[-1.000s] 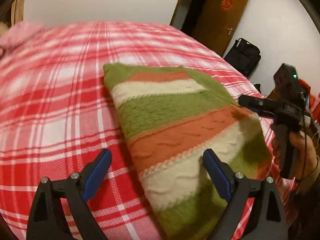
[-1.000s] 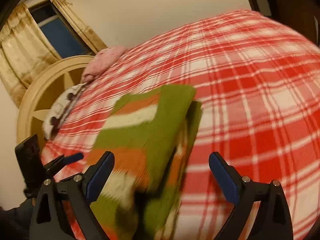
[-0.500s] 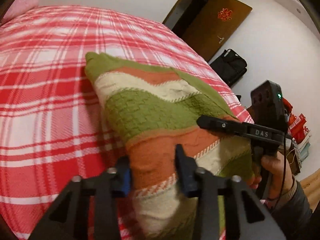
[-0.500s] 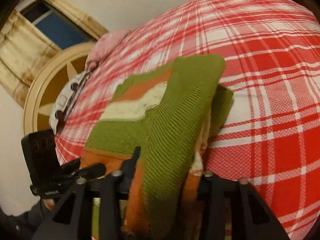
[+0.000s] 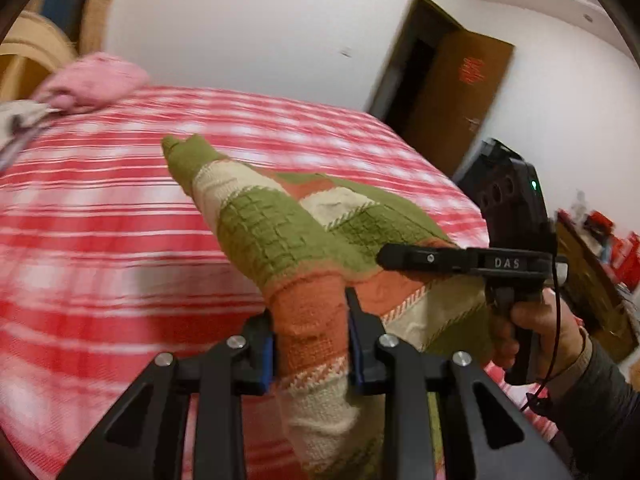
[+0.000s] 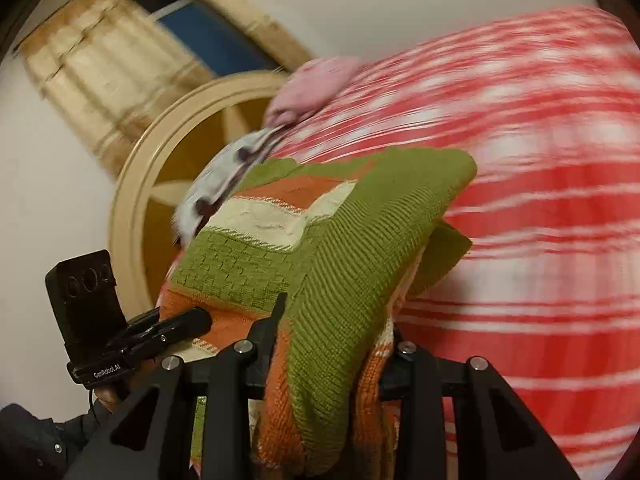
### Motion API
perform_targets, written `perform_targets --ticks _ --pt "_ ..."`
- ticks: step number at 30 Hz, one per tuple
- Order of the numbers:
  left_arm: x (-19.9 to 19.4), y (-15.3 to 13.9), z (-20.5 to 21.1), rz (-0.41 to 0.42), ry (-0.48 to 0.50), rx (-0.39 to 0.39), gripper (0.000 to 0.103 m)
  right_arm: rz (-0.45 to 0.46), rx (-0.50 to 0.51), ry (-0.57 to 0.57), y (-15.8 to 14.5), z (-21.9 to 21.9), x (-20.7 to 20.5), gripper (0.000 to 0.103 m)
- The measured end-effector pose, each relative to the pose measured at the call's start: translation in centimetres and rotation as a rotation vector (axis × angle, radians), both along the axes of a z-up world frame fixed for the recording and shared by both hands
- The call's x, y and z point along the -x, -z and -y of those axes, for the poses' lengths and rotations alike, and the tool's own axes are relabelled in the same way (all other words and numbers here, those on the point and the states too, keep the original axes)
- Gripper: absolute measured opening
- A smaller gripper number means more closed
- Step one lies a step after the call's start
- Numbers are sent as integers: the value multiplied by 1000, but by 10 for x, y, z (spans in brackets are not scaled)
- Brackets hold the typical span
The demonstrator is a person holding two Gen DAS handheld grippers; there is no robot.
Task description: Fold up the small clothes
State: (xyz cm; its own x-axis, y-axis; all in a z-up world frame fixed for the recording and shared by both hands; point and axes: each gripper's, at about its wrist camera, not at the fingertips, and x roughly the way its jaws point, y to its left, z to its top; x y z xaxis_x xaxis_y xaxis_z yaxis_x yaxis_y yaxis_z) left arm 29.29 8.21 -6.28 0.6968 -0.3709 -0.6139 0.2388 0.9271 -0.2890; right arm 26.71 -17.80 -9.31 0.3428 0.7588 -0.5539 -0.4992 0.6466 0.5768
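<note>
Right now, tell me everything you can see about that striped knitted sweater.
The sweater is a thick knit in green, orange and cream bands, some with a raised block texture. It is folded into layers and lifted at its near end above the red plaid bedspread. The left gripper is clamped on an orange band; the right gripper pinches the bunched green ribbed edge. Its far green corner points toward the pillows.

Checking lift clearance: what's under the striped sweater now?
Red plaid bedspread shows beside the sweater, held up by both grippers. Directly beneath is covered; its far end's contact is unclear.
</note>
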Motion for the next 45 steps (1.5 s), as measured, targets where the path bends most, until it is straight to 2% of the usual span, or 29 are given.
perform_targets --ticks 2,7,12,14,15,17,18,19,20,21,22,23,26,27,29,30,32,33,35,36,38,39,40,41,43,45 --pt "16 0 -30 12 -60 -31 29 6 -2 -68 -1 -44 5 34" --pt "49 18 -111 -19 -212 -5 29 -4 -11 -211 11 -154 13 34" --pt "60 67 -154 -89 -301 -24 29 -71 32 -308 54 -243 23 34" --pt "59 94 -165 -127 -328 -6 31 -91 68 -328 74 -263 25 34" --pt "62 103 -171 -132 -337 15 36 -89 103 -332 85 -274 27 34" --pt "69 110 -177 -121 -349 75 45 -101 99 -325 94 -277 25 36" --pt "70 110 -177 -115 -353 78 52 -117 78 -324 97 -276 22 37" --pt "72 111 -174 -108 -367 60 62 -116 87 -325 98 -274 20 38" --pt "73 112 -171 -98 -386 35 67 -104 105 -324 98 -273 20 40" --pt "76 115 -168 -81 -400 15 70 -94 119 -327 98 -272 21 46" --pt "78 117 -170 -80 -400 15 70 -96 121 -330 99 -268 21 55" --pt "80 119 -171 -81 -405 22 71 -101 127 -319 100 -265 19 58" --pt "92 117 -181 -103 -428 53 74 -129 83 -284 103 -246 15 59" --pt "98 113 -180 -109 -435 41 74 -133 77 -263 103 -237 18 59" --pt "115 99 -175 -96 -450 -19 75 -118 79 -224 98 -223 24 67" --pt "124 93 -173 -90 -461 -49 77 -91 97 -199 94 -216 28 72" --pt "139 77 -166 -62 -484 -127 78 -17 129 -167 81 -206 42 72" --pt "150 67 -162 -34 -499 -157 80 59 174 -132 67 -200 56 72" --pt "171 44 -154 22 -552 -213 92 223 251 -83 37 -192 91 72" --pt "181 34 -151 51 -571 -220 101 300 289 -48 21 -189 109 72" --pt "198 16 -146 130 -607 -218 103 452 367 18 -8 -186 151 73" --pt "206 9 -142 159 -613 -226 103 539 377 33 -26 -188 179 78" --pt "209 3 -137 175 -610 -239 103 604 366 36 -38 -187 201 93" --pt "213 -3 -132 180 -603 -253 103 663 356 48 -49 -189 222 99" --pt "219 -12 -119 198 -593 -312 103 778 327 93 -67 -185 263 101" --pt "221 -17 -108 209 -580 -352 103 801 278 65 -81 -186 284 101"
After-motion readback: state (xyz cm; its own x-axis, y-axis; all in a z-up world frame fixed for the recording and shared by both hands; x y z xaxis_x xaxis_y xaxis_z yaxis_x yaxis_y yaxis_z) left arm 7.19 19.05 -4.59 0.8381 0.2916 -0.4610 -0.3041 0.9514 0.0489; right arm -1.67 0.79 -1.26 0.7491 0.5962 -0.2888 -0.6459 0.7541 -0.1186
